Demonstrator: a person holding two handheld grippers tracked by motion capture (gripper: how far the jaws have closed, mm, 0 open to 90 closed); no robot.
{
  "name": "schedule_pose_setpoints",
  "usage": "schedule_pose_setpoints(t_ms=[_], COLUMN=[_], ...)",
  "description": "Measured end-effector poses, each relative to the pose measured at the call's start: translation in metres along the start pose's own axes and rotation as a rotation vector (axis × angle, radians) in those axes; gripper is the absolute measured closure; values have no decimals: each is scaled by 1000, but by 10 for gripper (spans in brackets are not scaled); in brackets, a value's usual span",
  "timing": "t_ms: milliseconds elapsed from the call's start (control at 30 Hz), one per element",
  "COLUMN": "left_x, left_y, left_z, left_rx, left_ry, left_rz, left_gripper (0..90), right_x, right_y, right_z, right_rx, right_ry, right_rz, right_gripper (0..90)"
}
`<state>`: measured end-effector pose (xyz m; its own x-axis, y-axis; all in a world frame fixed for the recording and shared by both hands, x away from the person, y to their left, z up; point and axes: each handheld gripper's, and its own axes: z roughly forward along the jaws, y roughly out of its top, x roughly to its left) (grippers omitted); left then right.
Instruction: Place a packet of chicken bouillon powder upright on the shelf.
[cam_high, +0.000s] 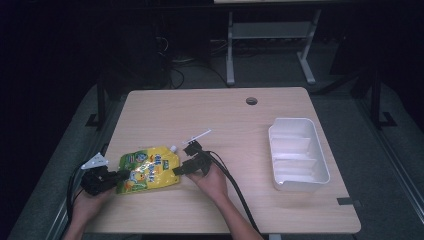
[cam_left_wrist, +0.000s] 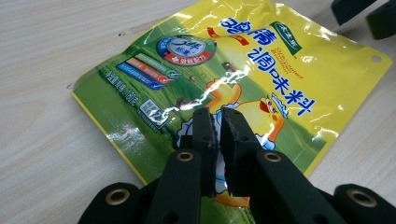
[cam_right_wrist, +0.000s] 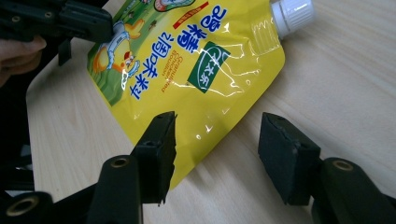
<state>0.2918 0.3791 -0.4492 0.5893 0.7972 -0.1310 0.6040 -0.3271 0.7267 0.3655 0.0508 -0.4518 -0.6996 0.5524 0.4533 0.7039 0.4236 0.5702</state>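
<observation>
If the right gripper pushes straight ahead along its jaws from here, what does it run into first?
Most likely the yellow pouch: the right gripper is open, with the pouch's near edge lying between its jaws. Whether the jaws ride above that edge is unclear.

The near-left part of the surface (cam_high: 160, 210) is taken up by a yellow pouch (cam_high: 148, 170), which is flanked closely by the left hand-held gripper (cam_high: 121, 175) and the right hand-held gripper (cam_high: 176, 170). A white tray (cam_high: 298, 154) is set near the right edge. Between pouch and tray, open wood is left. The far half is bare, apart from a cable hole (cam_high: 251, 101).
</observation>
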Motion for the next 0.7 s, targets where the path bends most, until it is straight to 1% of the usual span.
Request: schedule_pose_setpoints(t_ms=[33,100,200,300,333,433,500,600,633,667,700], left_x=[1,1,1,2,2,3,3,4,4,4,4], left_y=[0,-1,-1,-1,-1,-1,-2,-2,-2,-2,-2], left_z=[0,0,0,0,0,0,0,0,0,0,0], left_rx=[-2,-4,-5,-6,-5,-6,-6,-9,-9,-9,-10], left_ry=[-3,-6,-8,-10,-11,-12,-12,-16,-16,-16,-17], left_rz=[-4,-8,-10,-12,-13,-20,-24,-28,-31,-31,-29], left_gripper=[841,841,841,841,841,841,841,841,841,841,841], right_x=[-2,-2,-3,-2,-2,-1,0,3,1,0,-1], right_y=[0,0,-1,-1,-1,-2,-1,-1,-1,-1,-2], right_z=[4,7,11,15,15,15,13,12,13,15,16], right_rx=[3,13,20,24,22,7,-14,-28,-36,-37,-42], right_ry=[7,6,26,48,48,75,94,94,111,122,130], right_rz=[20,29,45,48,51,62,66,65,88,98,118], right_gripper=[472,479,506,524,528,553,579,593,612,619,635])
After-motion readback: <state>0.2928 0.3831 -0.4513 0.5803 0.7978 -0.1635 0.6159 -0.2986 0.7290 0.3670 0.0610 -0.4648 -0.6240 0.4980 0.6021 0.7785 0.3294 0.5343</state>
